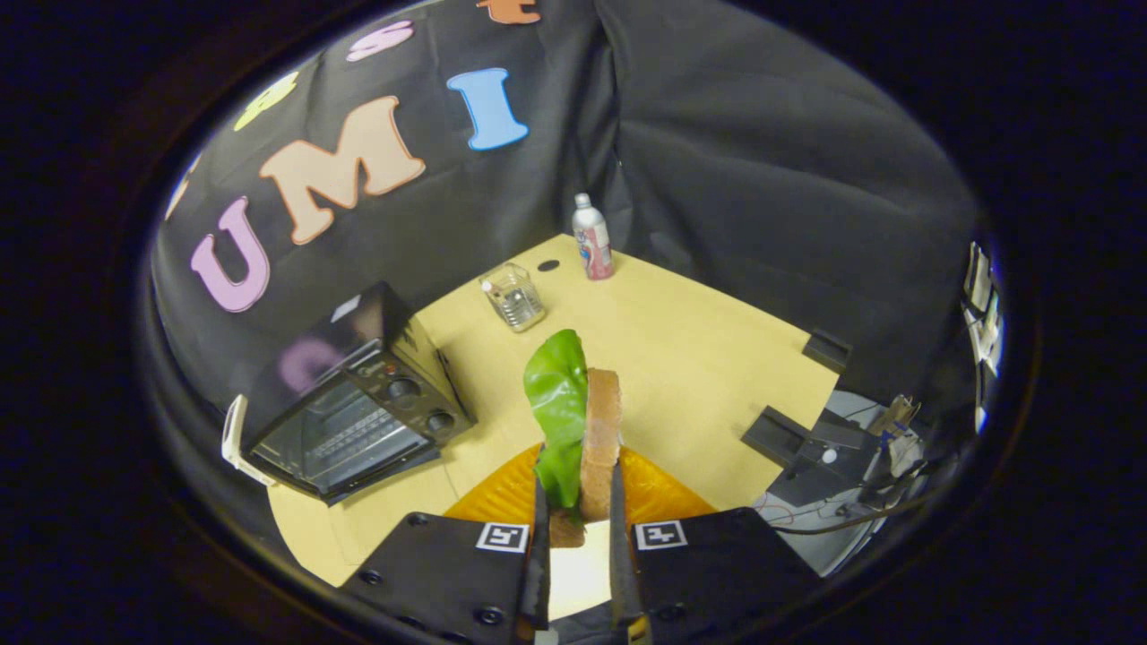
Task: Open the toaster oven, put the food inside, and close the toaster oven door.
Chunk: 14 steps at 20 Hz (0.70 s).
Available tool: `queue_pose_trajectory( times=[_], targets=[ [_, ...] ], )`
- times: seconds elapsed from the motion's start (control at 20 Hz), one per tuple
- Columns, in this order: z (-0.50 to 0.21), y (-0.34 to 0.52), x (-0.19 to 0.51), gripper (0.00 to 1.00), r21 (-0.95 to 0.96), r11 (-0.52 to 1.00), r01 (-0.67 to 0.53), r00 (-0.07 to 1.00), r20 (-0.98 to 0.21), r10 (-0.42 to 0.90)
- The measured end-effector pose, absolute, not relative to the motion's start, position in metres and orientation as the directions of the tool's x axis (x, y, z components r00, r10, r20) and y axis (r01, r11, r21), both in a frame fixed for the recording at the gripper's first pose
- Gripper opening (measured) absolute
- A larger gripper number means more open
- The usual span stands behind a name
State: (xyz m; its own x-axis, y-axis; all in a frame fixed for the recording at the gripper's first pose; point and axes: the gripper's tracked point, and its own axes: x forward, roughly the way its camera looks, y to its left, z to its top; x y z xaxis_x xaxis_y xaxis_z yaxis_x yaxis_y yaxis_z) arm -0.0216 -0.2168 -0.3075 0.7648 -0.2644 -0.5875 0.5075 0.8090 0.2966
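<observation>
My gripper (pixel 578 502) is shut on the food (pixel 578 421), a slice of brown bread with a green lettuce leaf against its left side, held upright on edge between both fingers. The food hangs above an orange plate (pixel 502 497) that lies just under the fingers. A black toaster oven (pixel 358 394) stands to the left on the table, its glass door with a white handle closed and two knobs on its right side.
The light wooden table (pixel 699 358) stretches ahead. A clear glass jar (pixel 514 297) and a white bottle (pixel 591 238) stand near the far edge by the black cloth wall. Dark brackets and cables (pixel 824 448) lie off the table's right edge.
</observation>
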Motion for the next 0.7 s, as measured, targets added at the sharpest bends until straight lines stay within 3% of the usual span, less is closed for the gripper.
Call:
queue_pose_trajectory(
  times=[0.35,0.55,0.7],
  targets=[
    [-0.332,-0.101,-0.009,0.29,0.493,0.793,0.358,0.838,-0.545,-0.04],
    [-0.329,-0.038,0.03,0.29,0.723,0.645,0.247,0.901,-0.416,0.121],
    [-0.343,0.0,0.05,0.29,0.792,0.572,0.213,0.891,-0.398,0.218]
  ],
)
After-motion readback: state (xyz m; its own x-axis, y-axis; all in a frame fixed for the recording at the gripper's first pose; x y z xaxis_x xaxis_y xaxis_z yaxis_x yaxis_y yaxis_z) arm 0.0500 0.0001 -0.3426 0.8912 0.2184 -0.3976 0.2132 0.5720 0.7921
